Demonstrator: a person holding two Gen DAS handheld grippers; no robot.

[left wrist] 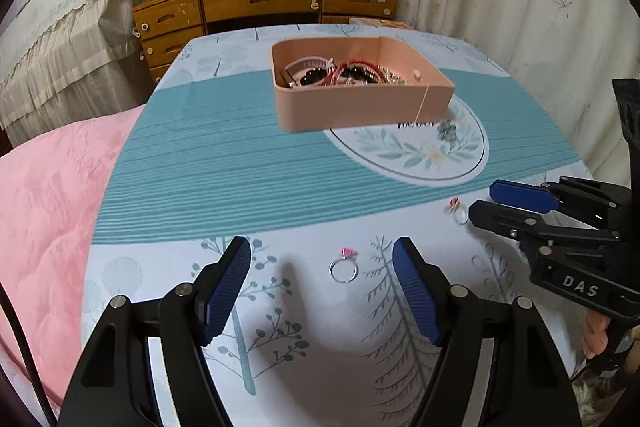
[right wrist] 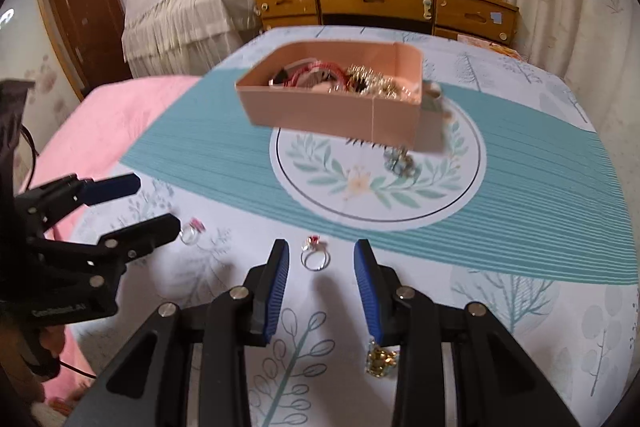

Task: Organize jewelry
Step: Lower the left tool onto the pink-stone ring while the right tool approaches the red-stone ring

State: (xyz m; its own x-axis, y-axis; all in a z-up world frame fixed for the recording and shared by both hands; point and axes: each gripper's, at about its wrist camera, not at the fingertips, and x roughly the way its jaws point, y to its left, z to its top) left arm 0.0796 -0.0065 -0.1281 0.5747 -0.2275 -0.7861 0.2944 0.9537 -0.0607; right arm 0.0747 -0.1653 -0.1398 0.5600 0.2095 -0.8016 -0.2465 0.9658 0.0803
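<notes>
I have two rings lying loose on the printed bedspread [left wrist: 168, 163], each lined up with one of my tools. The left gripper [left wrist: 322, 283] stands with its tongs wide apart and nothing between the pads; the pink-stone ring [left wrist: 344, 266] lies flat on the cloth just ahead of the tips, roughly centred in the gap. The right gripper [right wrist: 322, 269] has its tongs apart too, more narrowly, and the red-stone ring [right wrist: 316, 255] sits just beyond its tips, untouched. From the right wrist view the pink one shows just beside the lower finger of the left tool.

Farther off, at the middle of the bed, the pink box [left wrist: 360, 107] already holds a tangle of beads, chains and bands. A grey flower piece [left wrist: 446, 129] lies just near of it to the right, and a gold trinket [right wrist: 380, 359] sits close under my right tool.

I judge these rings to be very light, rigid and slick: thin metal hoops that will skate or flip on the soft fabric if I nudge one side first. The cloth gives, so pressing down should let the pads get below the band. I would close across the hoop's width, pads on opposite sides of the band, keeping off the stone, since that is the lumpy, likelier-to-twist part. A gentle squeeze should do; too hard and the ring may squirt out.
</notes>
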